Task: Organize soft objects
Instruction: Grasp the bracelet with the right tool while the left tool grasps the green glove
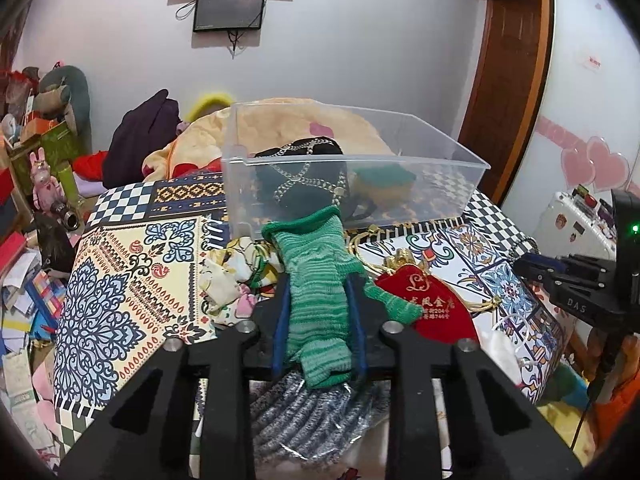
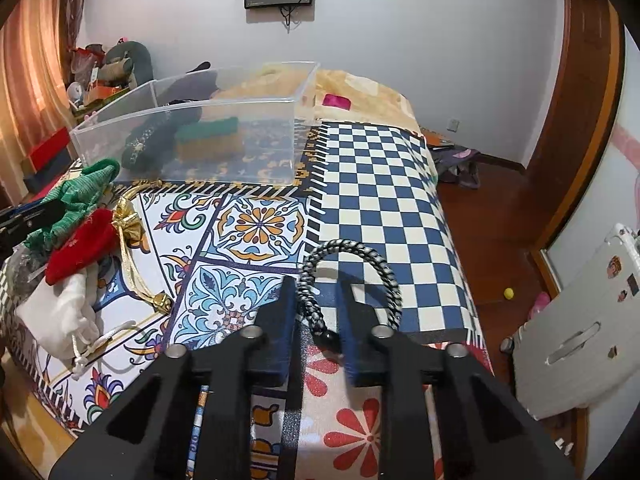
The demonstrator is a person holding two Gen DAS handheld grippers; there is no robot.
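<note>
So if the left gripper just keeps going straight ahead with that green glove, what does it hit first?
Most likely the near wall of the clear plastic bin: the left gripper, shut on the green glove, points at it, though depth is unclear.

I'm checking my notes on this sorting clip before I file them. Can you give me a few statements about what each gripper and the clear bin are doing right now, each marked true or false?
1. The left gripper is shut on the green knit glove. True.
2. The clear plastic bin holds nothing. False: a dark item with a chain pattern and a green and yellow item lie inside.
3. The right gripper has a braided cord loop between its fingers. True, though it is not clamped.
4. The red pouch is inside the bin. False: it lies on the patterned cover, outside the bin.
</note>
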